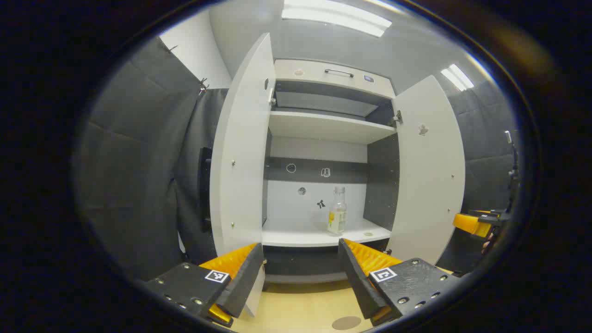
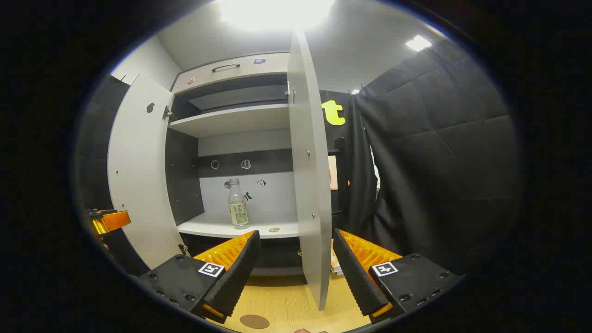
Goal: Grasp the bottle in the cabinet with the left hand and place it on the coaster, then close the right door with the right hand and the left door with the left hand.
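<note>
Both doors stand wide so the bottle (image 1: 337, 210) is reachable; left gripper (image 1: 300, 273) faces it, right gripper (image 2: 293, 270) waits — jaws released, empty.

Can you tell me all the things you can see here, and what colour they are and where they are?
cabinet: one, white with dark inner panels, straight ahead
doors: two, white, both swung open
bottle: one, clear with a pale label, upright on the lower shelf
coaster: one, brown, round, on the wooden table in front
stickers: several, small, on the back wall
left gripper: one, jaws open, holding nothing
right gripper: one, jaws open on either side of the right door's edge
</note>
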Tool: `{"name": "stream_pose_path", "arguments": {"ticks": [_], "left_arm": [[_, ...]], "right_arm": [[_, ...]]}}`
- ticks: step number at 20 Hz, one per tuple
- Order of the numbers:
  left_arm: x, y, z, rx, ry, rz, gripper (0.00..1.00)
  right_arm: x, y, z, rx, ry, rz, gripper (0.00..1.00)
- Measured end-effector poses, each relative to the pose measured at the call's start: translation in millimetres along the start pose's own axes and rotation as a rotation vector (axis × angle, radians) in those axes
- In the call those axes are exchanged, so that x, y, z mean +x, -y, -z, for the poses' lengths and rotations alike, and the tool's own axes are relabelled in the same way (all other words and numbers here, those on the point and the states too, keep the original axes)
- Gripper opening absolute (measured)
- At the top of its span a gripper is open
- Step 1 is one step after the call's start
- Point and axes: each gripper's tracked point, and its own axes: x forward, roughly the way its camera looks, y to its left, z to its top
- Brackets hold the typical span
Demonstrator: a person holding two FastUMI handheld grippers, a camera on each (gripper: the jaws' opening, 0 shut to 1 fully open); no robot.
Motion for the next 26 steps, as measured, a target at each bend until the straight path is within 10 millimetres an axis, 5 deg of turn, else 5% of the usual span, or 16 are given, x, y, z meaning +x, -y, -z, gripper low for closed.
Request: {"name": "stream_pose_path", "arguments": {"ticks": [1, 6, 7, 17, 19, 20, 26], "left_arm": [[0, -1, -3, 0.001, 0.002, -0.001, 1.0], [-4, -8, -11, 0.004, 0.019, -0.008, 0.94], [-3, -8, -11, -0.005, 0.02, -0.007, 1.0], [2, -15, -11, -0.037, 0.018, 0.004, 1.0], [4, -10, -11, -0.035, 0.022, 0.03, 1.0], [10, -6, -12, -0.036, 0.02, 0.048, 0.89], [54, 31, -9, -0.063, -0.004, 0.166, 0.89]], "right_arm": [[1, 1, 0, -0.001, 0.002, 0.001, 1.0], [0, -2, 2, 0.014, -0.005, -0.004, 1.0], [0, -2, 2, 0.016, -0.005, -0.002, 1.0], [0, -4, 0, 0.003, 0.0, 0.013, 1.0], [-1, -3, 0, 0.0, -0.001, 0.02, 1.0], [-2, -2, -1, -0.005, -0.004, 0.028, 1.0], [-15, 34, -12, -0.03, -0.002, 0.141, 1.0]]}}
